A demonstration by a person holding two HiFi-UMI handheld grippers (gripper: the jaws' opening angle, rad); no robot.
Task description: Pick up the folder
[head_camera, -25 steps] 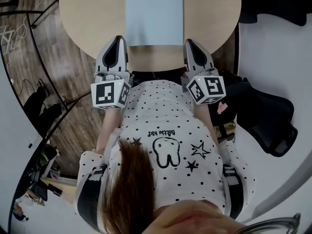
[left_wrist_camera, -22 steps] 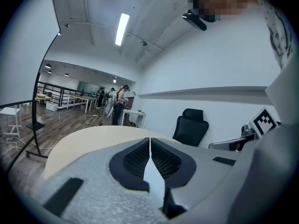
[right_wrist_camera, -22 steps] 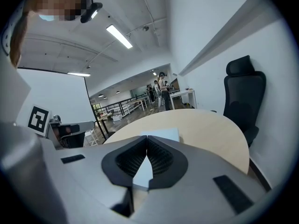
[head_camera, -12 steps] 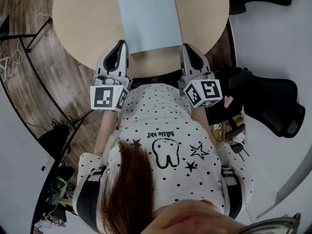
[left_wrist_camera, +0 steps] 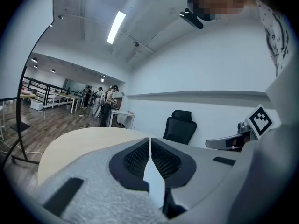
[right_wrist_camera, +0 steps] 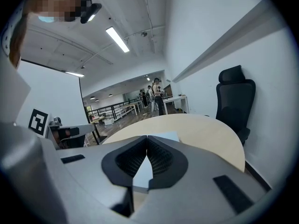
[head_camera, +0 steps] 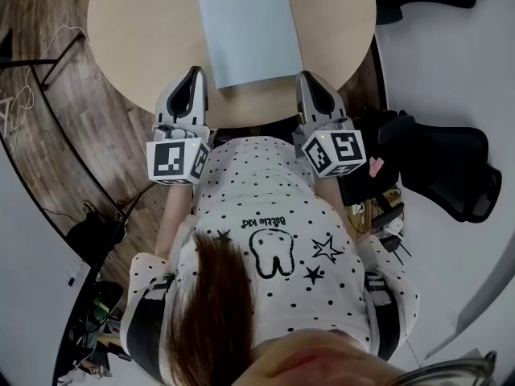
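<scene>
Dark wood-plank flooring (head_camera: 56,135) fills the left of the head view. A round, light wooden table (head_camera: 137,30) spans the upper part of the frame. At lower left of the table's near edge sits the left gripper (head_camera: 193,72), grey with a square-marker cube at its back. In the left gripper view its jaws are clenched tip to tip with nothing between them. The pale blue rectangular folder (head_camera: 249,26) lies flat on the table at top centre, between the two gripper tips. Its near corners are just beside each tip, and neither tip grasps it. Right of it, the right gripper (head_camera: 308,76) also has its jaws pressed together and empty, with the folder (right_wrist_camera: 167,136) lying beyond them. A black office chair (head_camera: 451,167) stands at the right edge.
</scene>
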